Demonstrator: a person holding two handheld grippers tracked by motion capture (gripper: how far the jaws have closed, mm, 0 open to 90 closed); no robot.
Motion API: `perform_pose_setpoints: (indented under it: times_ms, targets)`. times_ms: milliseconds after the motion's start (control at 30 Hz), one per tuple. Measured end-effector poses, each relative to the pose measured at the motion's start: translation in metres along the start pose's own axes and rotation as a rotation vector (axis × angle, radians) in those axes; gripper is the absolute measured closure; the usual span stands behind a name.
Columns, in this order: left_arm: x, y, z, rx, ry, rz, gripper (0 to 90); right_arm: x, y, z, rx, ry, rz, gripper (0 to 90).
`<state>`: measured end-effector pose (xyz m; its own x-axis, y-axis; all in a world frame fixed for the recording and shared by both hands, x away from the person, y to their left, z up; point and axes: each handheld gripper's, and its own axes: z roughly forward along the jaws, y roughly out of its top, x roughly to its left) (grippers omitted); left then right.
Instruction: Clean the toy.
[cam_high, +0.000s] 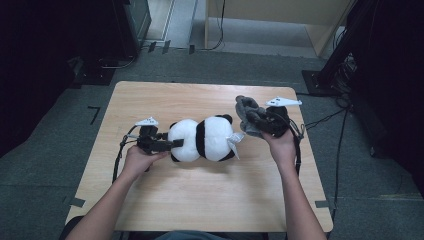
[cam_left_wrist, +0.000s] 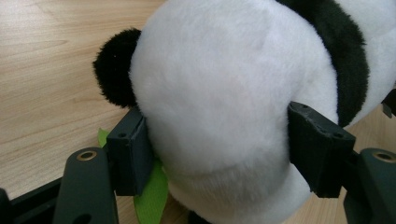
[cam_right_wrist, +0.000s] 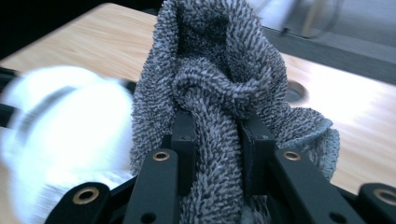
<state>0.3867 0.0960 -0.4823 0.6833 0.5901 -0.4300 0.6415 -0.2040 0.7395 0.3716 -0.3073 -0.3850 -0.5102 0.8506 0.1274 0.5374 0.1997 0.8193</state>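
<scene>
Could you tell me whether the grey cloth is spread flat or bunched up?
Bunched up: the grey cloth sits crumpled between the right gripper jaws.

In the right gripper view the panda (cam_right_wrist: 60, 140) is a white blur at the left edge. The cloth (cam_right_wrist: 219, 93) hides the table's (cam_right_wrist: 355, 121) middle; the bottom edge crops it.

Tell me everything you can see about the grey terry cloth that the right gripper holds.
The grey terry cloth is a soft towel-like fabric with a looped, nubby pile, dark grey with lighter flecks. It is crumpled and bunched, with a twisted fold in the middle. The right gripper pinches this bunch between its black jaws, and the rest rises above them and hangs loose beside them. In the high view it is near the far right part of the wooden table, beside the panda's white tag.
</scene>
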Motion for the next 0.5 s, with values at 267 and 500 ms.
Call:
perform_pose_setpoints:
  times_ms: [267, 500]
  targets:
    - [-0.002, 0.0, -0.001, 0.006, 0.009, 0.002, 30.2, 0.043, 0.039, 0.019, 0.051, 0.07, -0.121, 72.0]
    - [-0.004, 0.0, -0.001, 0.0, 0.018, 0.003, 30.3, 0.075, 0.069, 0.044, 0.093, 0.108, -0.182, 71.5]
